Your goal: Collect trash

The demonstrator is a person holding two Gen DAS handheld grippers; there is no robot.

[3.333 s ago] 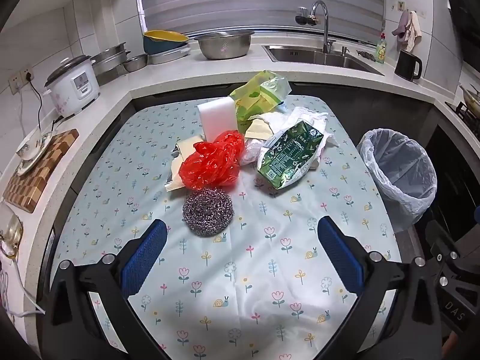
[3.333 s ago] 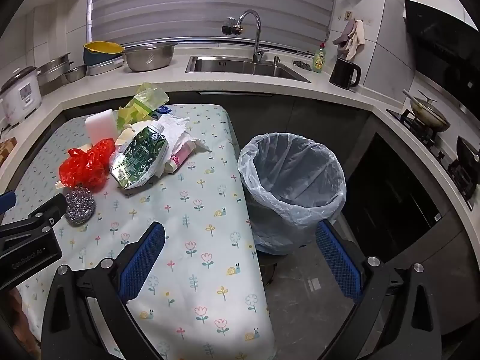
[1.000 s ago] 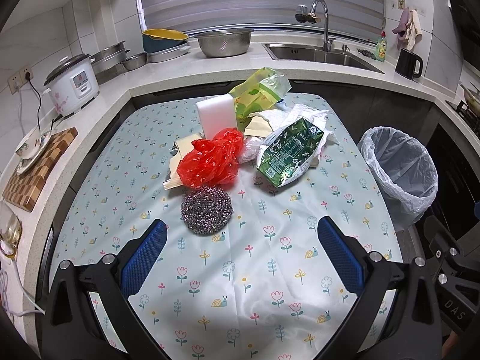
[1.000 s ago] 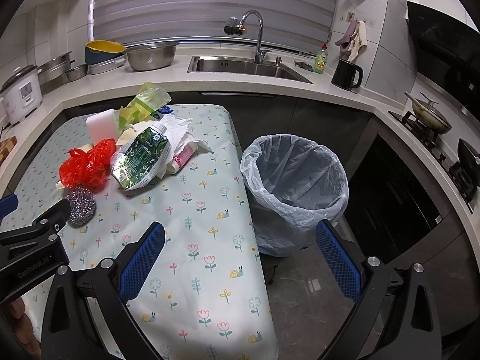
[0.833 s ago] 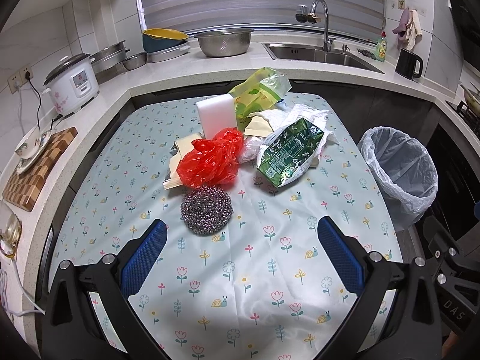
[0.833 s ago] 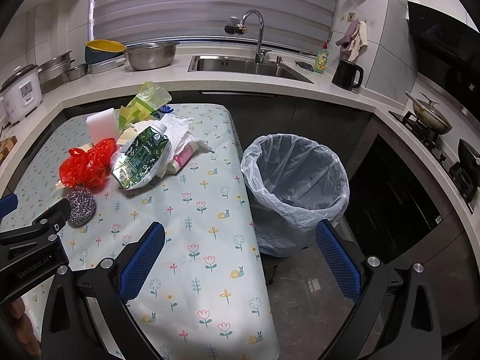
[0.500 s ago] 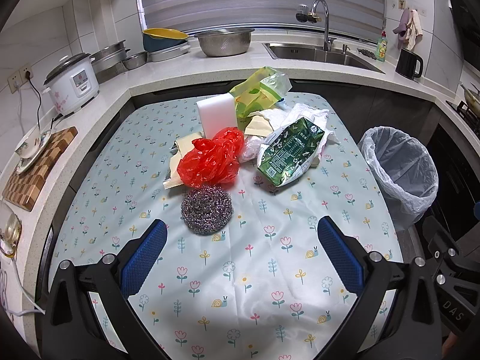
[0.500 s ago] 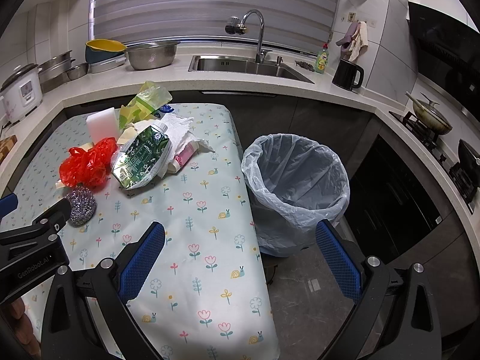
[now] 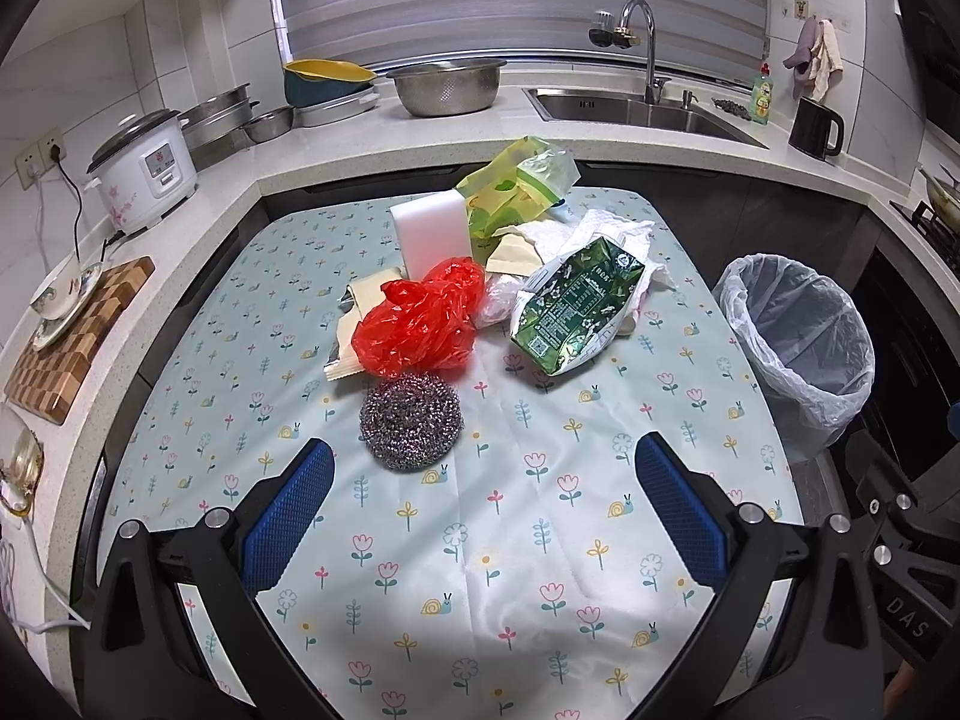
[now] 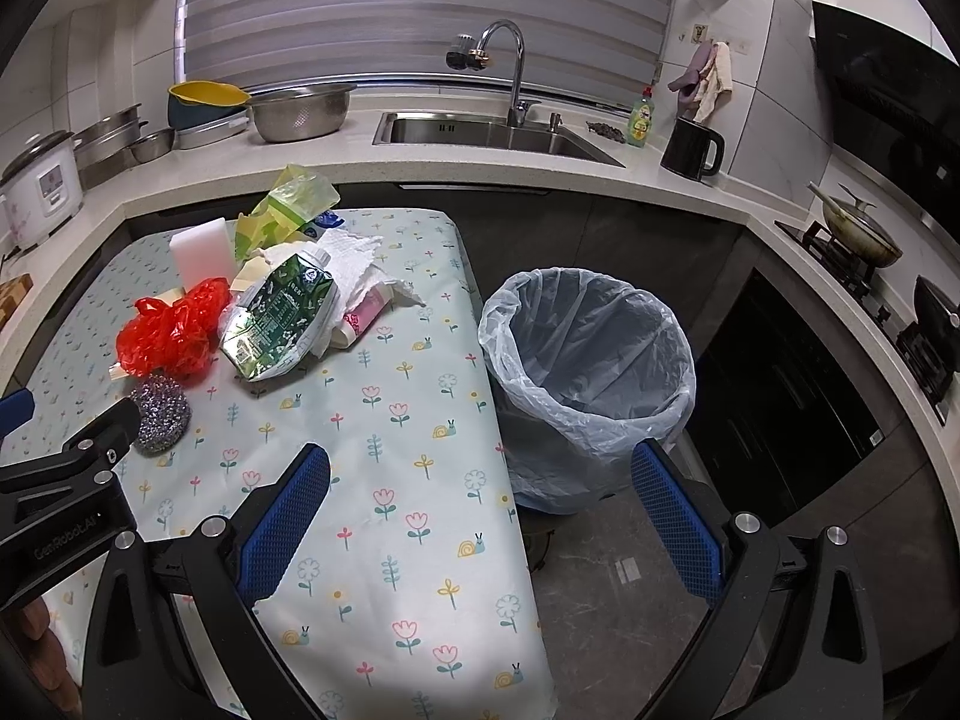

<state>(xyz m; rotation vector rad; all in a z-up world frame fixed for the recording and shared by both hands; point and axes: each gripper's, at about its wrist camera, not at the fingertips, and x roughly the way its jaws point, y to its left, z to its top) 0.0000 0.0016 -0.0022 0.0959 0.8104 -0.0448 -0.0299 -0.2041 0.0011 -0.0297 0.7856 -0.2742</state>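
red bag (image 9: 421,324) hiding cardboard (image 9: 355,324), tongs agape

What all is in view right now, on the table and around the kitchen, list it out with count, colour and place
steel scourer: 1, silver, nearest on table
plastic bag: 1, red, behind scourer
carton: 1, green, flattened, right of red bag
sponge block: 1, white, upright behind red bag
wrapper: 1, yellow-green, far end of the pile
paper towel: 1, white, crumpled behind carton
bin: 1, clear liner, on floor beside table
rice cooker: 1, white, left counter
kettle: 1, black, by sink
left gripper: blue pads, open
right gripper: blue pads, open
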